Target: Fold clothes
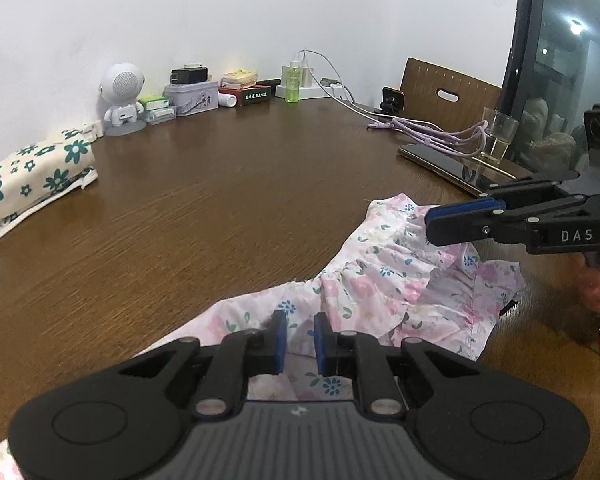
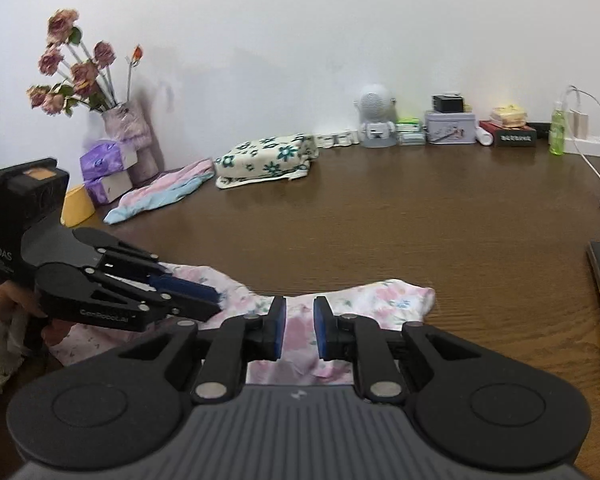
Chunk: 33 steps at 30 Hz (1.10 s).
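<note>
1. While the pink floral cotton garment with a ruffled trim (image 1: 384, 280) lies spread and rumpled at the near edge of the brown wood-grain table (image 1: 204, 200), the left wrist view shows one item that I judge already done: a cream cloth with dark green flowers (image 1: 32, 176), folded into a neat block near the far left edge by the wall.
2. In that same view the left gripper (image 1: 300, 338) hovers low over the pink garment with its two blue pads spread and nothing between them. The right gripper (image 1: 460, 220) reaches in from the right above the ruffle; seen side-on, its blue fingertips look pressed together, yet the right wrist view shows a gap, so I take it as spread.
3. Counted here: two grippers, one unfolded garment, one folded cloth, one white robot-shaped speaker (image 1: 122, 96), one drinking glass (image 1: 496, 136).
4. Seen from the right wrist view, the right gripper (image 2: 300, 328) has its pads apart over the far hem of the pink garment (image 2: 380, 300), gripping nothing. The left gripper (image 2: 196, 296) comes in from the left, touching or just above the cloth; whether it pinches fabric I cannot tell from this side.
5. Counted here: one folded flowered cloth (image 2: 264, 158) at the back edge, one loose pink-and-blue striped garment (image 2: 160, 196) beside it, apparently unfolded, and one vase of dried roses (image 2: 126, 128).
6. Judged overall: one piece finished, the pink one barely begun, one more probably waiting.
</note>
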{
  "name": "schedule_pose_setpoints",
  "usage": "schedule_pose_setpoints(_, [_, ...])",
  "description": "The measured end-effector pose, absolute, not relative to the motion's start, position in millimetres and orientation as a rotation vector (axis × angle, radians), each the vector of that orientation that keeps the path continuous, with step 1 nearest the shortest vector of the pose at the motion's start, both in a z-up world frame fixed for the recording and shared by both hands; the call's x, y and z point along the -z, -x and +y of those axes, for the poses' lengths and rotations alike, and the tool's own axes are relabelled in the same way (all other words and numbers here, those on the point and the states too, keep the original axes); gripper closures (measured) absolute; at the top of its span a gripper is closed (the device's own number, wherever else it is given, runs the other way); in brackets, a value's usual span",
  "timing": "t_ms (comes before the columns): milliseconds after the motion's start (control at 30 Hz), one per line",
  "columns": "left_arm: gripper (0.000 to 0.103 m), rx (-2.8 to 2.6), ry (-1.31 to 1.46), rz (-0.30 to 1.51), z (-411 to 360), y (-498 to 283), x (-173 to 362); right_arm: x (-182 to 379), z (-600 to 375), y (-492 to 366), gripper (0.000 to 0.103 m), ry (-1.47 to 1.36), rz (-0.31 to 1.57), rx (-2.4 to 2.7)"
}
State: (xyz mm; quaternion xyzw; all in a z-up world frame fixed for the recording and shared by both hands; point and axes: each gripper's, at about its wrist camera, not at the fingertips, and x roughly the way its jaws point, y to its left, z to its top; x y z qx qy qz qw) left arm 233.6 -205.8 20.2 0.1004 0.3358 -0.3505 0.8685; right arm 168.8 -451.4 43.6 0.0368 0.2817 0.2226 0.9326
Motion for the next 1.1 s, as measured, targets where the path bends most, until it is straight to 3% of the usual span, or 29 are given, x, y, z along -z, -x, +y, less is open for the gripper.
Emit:
schedule_pose_setpoints(200, [0.09, 0.72, -0.256, 0.691, -211.7, -228.9, -21.1, -23.3, -442.7, -181.9, 0.088, -0.018, 0.678, -0.398])
schedule_pose_setpoints(767, [0.089, 0.774, -0.316, 0.631, -251.5, -221.5, -46.8, -18.1, -429.2, -171.3, 0.087, 0.074, 0.641, -0.364])
schedule_pose_setpoints(1100, [0.089, 0.804, -0.323, 0.635, -271.8, -217.8, -39.3, -38.5, -454.8, -159.4, 0.083, -0.088, 0.59, -0.36])
